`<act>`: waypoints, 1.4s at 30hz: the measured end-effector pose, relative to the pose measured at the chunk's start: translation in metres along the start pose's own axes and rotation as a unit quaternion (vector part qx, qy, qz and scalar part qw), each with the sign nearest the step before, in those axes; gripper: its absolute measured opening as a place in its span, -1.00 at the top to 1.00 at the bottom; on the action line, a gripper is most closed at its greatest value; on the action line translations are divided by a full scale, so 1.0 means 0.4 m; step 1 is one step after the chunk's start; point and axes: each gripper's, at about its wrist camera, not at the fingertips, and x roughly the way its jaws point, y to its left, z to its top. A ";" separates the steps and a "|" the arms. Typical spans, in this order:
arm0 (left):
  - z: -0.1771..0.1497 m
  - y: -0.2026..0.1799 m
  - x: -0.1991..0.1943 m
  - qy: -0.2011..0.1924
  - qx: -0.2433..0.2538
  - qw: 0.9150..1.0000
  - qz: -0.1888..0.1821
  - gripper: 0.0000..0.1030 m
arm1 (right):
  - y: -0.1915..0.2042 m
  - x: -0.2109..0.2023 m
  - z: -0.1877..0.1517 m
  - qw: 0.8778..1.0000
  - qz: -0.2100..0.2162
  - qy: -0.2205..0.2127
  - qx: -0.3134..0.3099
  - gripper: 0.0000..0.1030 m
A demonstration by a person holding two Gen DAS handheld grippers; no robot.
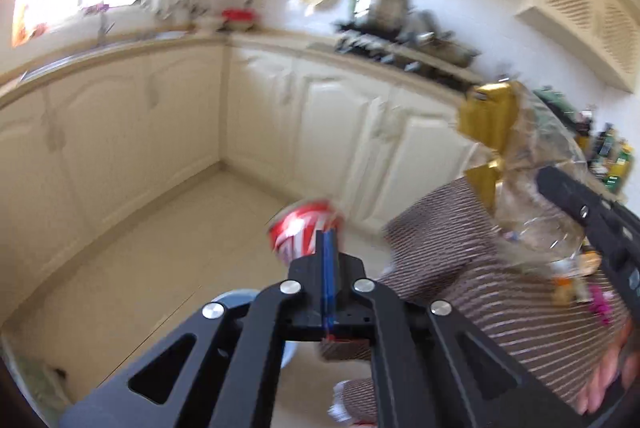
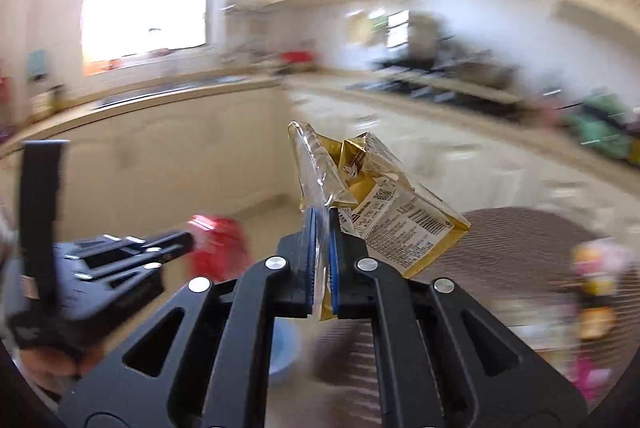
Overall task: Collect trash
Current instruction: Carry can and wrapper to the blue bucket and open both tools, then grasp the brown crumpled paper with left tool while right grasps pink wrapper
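My left gripper (image 1: 328, 242) is shut on a crumpled red and white wrapper (image 1: 298, 228), which sticks out to the left past the blue pads. In the right wrist view the same gripper (image 2: 188, 240) shows at the left with the blurred red wrapper (image 2: 218, 244) at its tip. My right gripper (image 2: 322, 224) is shut on a gold and clear plastic snack wrapper (image 2: 384, 195) that stands up above the pads. The left wrist view shows that gold wrapper (image 1: 486, 115) at the right, held up by the right gripper (image 1: 546, 177) over a striped cloth.
A brown and white striped cloth (image 1: 460, 240) covers a surface at the right, with colourful wrappers (image 1: 580, 284) on it. Cream cabinets (image 1: 320, 115) line the walls; a stove with pots (image 1: 400, 27) sits on the counter. A pale blue round container (image 2: 282, 348) lies below on the tiled floor (image 1: 160, 248).
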 end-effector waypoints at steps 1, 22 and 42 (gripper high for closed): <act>-0.010 0.049 0.034 0.009 -0.002 1.000 0.010 1.00 | 0.035 0.061 -0.014 1.000 0.021 0.016 -0.002 0.89; -0.314 0.452 0.653 0.256 -0.070 0.962 0.069 0.27 | 0.105 0.862 -0.544 0.931 0.110 0.310 0.158 0.81; -0.210 0.351 0.372 0.151 -0.057 0.985 0.059 -0.13 | 0.120 0.554 -0.289 0.978 0.011 0.195 0.069 0.04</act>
